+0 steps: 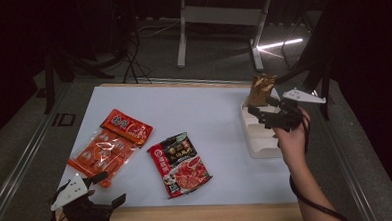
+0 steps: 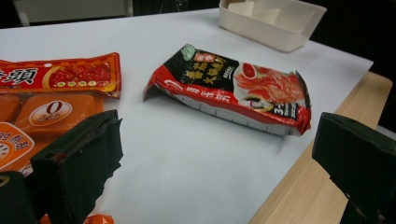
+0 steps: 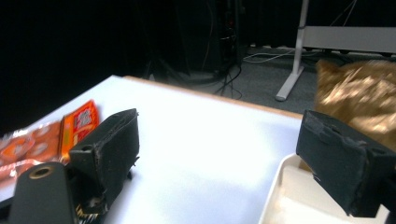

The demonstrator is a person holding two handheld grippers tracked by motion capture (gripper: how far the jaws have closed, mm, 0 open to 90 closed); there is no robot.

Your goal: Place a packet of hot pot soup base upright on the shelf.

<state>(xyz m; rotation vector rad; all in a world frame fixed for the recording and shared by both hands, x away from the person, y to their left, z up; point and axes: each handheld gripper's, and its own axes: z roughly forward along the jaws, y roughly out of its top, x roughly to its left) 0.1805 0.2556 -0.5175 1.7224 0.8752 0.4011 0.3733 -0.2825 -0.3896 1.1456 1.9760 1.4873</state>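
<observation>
Now the right gripper (image 1: pixel 264 115) is hovering over the white tray (image 1: pixel 258 148), its 2 fingers (image 3: pixel 112 144) spread wide and holding nothing, just beside the gold packet (image 1: pixel 261 89) standing in the tray. Meanwhile the left gripper (image 1: pixel 107 190) is resting at the worktop (image 1: pixel 204 105) edge, fingers apart and gripping nothing.

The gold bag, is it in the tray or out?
In. The gold bag stands upright at the far end of the white tray, with the open right hand-held gripper just beside it.

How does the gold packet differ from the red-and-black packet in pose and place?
The gold packet stands upright in the white tray; the red-and-black packet lies flat on the table's white sheet. The gold one is plain and crinkled, the red-and-black one printed with food pictures. Neither is gripped.
</observation>
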